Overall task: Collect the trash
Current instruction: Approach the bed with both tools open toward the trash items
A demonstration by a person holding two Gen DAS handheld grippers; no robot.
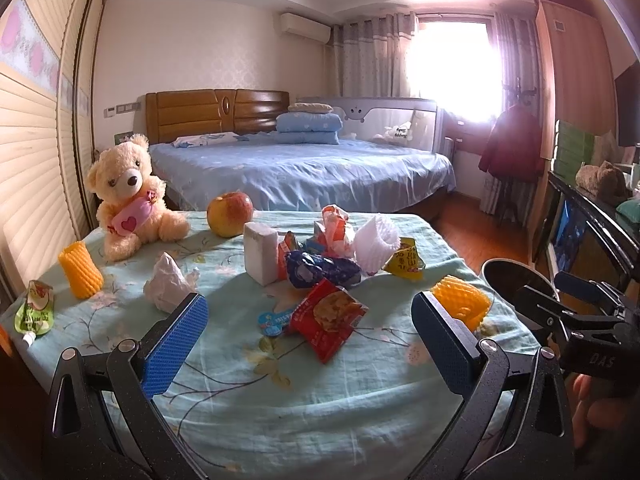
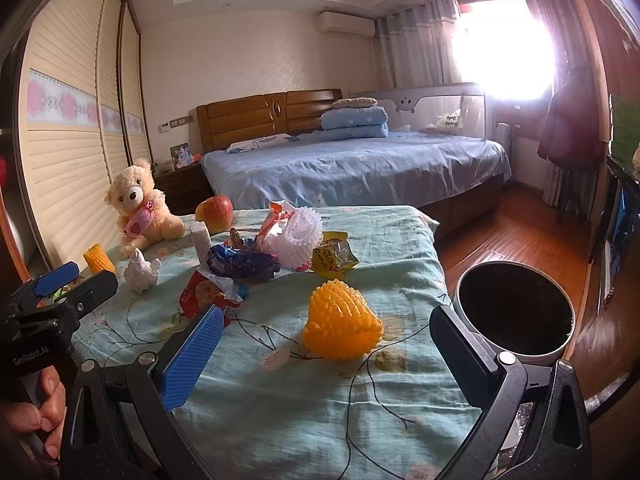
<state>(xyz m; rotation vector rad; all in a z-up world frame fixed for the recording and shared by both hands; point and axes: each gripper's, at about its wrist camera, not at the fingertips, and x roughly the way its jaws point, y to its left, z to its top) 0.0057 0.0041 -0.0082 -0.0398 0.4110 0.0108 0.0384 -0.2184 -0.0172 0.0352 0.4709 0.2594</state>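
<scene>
- Looking along your left wrist view, you are holding the left gripper (image 1: 310, 322) with its blue-padded fingers spread wide and gripping nothing, hovering over the near part of the table draped in a pale green floral cloth (image 1: 304, 408).
- You are facing a red crinkled snack wrapper (image 1: 326, 316) lying between the fingers' line of sight, probably your easiest first pick on this side since it is lying nearest.
- Behind it, a dark blue foil wrapper (image 1: 320, 270), a white foam block (image 1: 260, 254) and a crumpled white tissue (image 1: 168, 286) are crowding the middle, while the cream teddy bear (image 1: 130, 196) and red-yellow apple (image 1: 229, 214) are sitting at the far edge, likely not trash.
- Turning to the right wrist view, you are holding the right gripper (image 2: 326, 350) equally wide apart and empty, framing a yellow foam fruit net (image 2: 342, 324) lying just ahead on the cloth.
- You are keeping this hand beside the round black-lined bin with a white rim (image 2: 516, 312), standing off the table's right edge, so drops should be short.
</scene>
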